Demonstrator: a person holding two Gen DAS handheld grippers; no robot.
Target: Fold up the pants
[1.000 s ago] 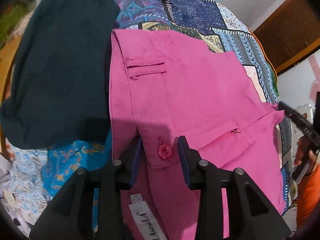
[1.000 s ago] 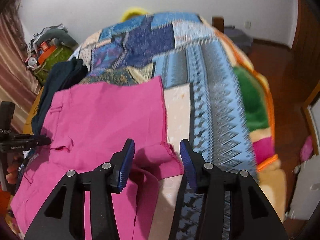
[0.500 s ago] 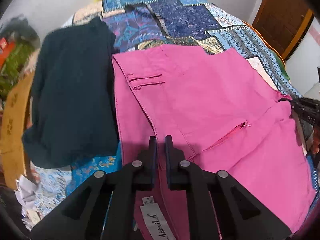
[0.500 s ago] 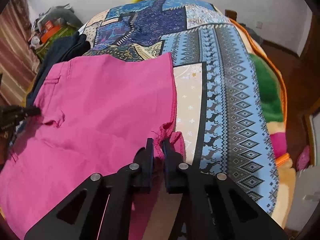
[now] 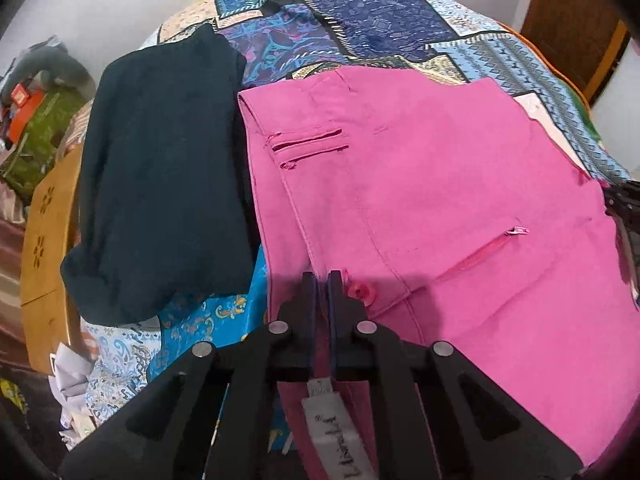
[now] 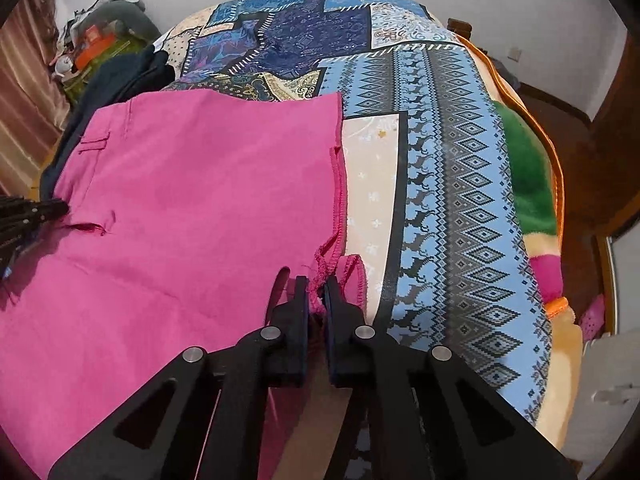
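Observation:
Pink pants (image 5: 420, 200) lie spread on a patterned bedspread (image 5: 360, 20), waistband to the left, hems to the right. My left gripper (image 5: 322, 280) is shut on the pants' waistband next to a pink button (image 5: 360, 292); a white label (image 5: 336, 432) hangs below it. In the right wrist view the pants (image 6: 180, 220) fill the left half. My right gripper (image 6: 316, 286) is shut on the frayed hem corner of the near leg. The left gripper's tips (image 6: 44, 208) show at that view's left edge.
A dark navy folded garment (image 5: 160, 200) lies left of the pants, touching the waistband. A wooden stool (image 5: 48, 240) and clutter stand further left. The bedspread (image 6: 460, 200) runs on to the right, with a green and orange blanket (image 6: 524, 160) at its edge.
Both grippers were open one second ago and have closed, the left on the waistband and the right on the hem. Both cameras have lifted and pulled back a little.

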